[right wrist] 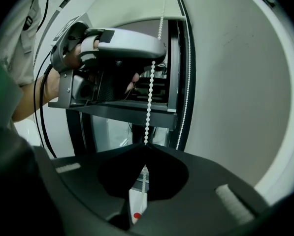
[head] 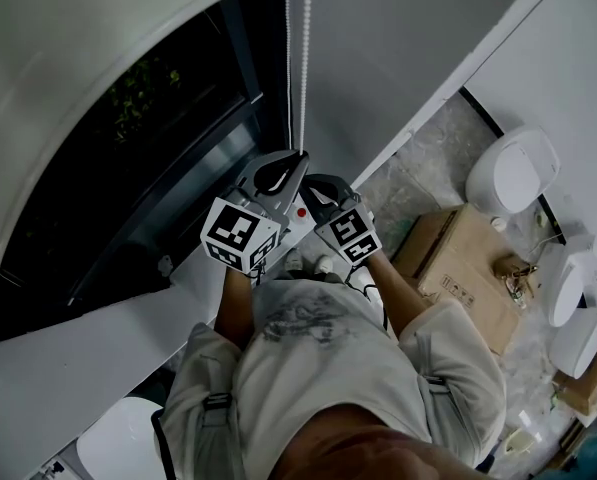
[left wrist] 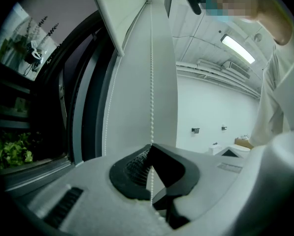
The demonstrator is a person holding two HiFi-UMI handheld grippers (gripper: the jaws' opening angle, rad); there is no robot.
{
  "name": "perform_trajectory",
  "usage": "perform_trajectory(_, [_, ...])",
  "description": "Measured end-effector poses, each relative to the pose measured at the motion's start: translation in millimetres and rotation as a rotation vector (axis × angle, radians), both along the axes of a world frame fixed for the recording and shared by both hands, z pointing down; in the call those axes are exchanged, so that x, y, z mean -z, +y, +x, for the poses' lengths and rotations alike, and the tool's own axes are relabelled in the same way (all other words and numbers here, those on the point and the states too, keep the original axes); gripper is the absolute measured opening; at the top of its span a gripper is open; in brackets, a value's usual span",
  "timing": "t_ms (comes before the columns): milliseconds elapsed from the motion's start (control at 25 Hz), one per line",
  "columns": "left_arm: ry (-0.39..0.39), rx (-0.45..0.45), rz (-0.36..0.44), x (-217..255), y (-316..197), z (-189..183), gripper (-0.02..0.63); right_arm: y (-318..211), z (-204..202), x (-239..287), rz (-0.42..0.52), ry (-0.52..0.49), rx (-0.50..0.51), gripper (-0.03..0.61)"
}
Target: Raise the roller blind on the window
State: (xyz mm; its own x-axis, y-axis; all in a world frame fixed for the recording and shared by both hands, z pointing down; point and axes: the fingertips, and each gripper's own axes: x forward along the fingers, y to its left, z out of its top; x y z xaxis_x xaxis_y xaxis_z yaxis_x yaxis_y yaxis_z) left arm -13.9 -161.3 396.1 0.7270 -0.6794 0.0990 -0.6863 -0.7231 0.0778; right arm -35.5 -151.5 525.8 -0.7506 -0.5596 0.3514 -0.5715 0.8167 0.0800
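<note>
We saw a white chain of small round beads. The left gripper was light grey with black pads. The right gripper was black. The cubes had black and white squares on them. The blind was pale grey. The window looked black, with green leaves in it. The boxes were brown, the shirt was cream, and the floor was grey with speckles. We also saw a small red dot.

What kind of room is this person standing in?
Likely an unfinished washroom or storeroom: white toilet-like fixtures and a cardboard box sit on the floor near a dark window.
</note>
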Motion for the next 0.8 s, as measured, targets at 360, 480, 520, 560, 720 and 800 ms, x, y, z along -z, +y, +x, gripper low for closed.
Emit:
perform_trajectory(360, [-0.007,-0.009,-0.057,-27.7,6.6,0.9,0.009,4.2,2.6,-26.9,-0.045,0.02,0.004,0.009])
perform_trajectory(480, [-0.01,-0.01,-0.074,-36.2,7.4,0.4,0.009,5.4,2.6,-35.3,-0.057,0.031,0.007,0.009])
perform_trajectory(520, [-0.011,-0.01,-0.082,-39.4,7.6,0.3,0.009,6.0,2.7,-38.2,-0.062,0.035,0.008,0.009])
perform_trajectory(560, [-0.011,-0.011,-0.089,-42.6,7.8,0.3,0.009,6.7,2.8,-41.3,-0.067,0.041,0.009,0.009])
perform_trajectory(720, [-0.012,-0.017,-0.104,-50.7,9.9,1.5,0.009,11.0,3.4,-49.4,-0.078,0.062,0.009,0.009])
perform_trajectory(800, [-0.014,-0.02,-0.104,-51.1,10.4,1.6,0.009,10.9,3.6,-49.5,-0.074,0.068,0.006,0.009])
